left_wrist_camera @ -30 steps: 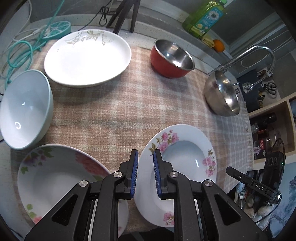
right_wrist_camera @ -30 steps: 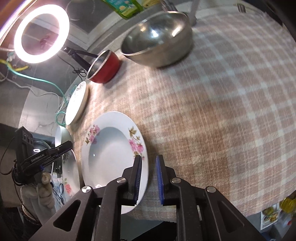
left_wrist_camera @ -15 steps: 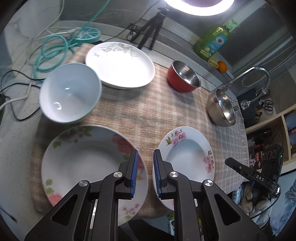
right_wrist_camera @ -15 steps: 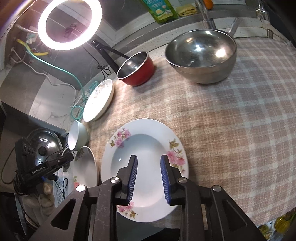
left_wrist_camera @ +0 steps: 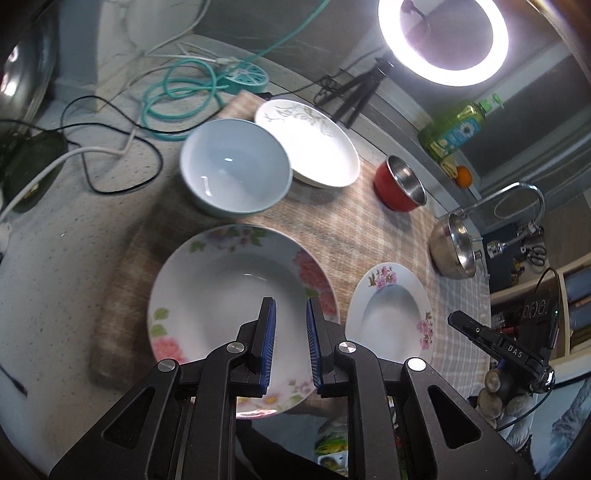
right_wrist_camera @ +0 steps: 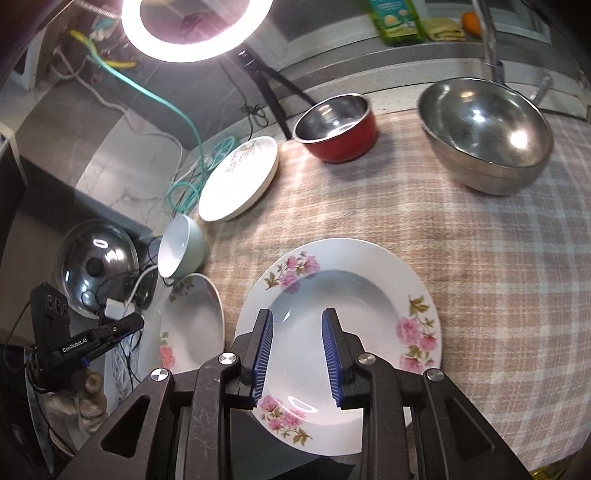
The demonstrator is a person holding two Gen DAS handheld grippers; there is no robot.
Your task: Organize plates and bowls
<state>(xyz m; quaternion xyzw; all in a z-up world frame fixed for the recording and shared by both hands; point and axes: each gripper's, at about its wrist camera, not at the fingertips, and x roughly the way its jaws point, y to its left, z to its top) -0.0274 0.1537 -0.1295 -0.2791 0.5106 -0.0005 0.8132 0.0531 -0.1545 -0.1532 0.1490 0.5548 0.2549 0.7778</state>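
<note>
Both hand-held grippers, left (left_wrist_camera: pixel 290 345) and right (right_wrist_camera: pixel 297 352), hang parted, empty above the checked cloth (right_wrist_camera: pixel 480 258) under a ring light (right_wrist_camera: pixel 197 29)

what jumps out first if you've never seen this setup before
The glowing ring light at the back of the counter dominates both views. Below it, two flowered plates sit side by side at the near edge of the checked cloth: the left gripper hovers open over the larger flowered plate, the right gripper open over the smaller flowered plate. Further back, a red pot and a shiny steel bowl stand out.
</note>
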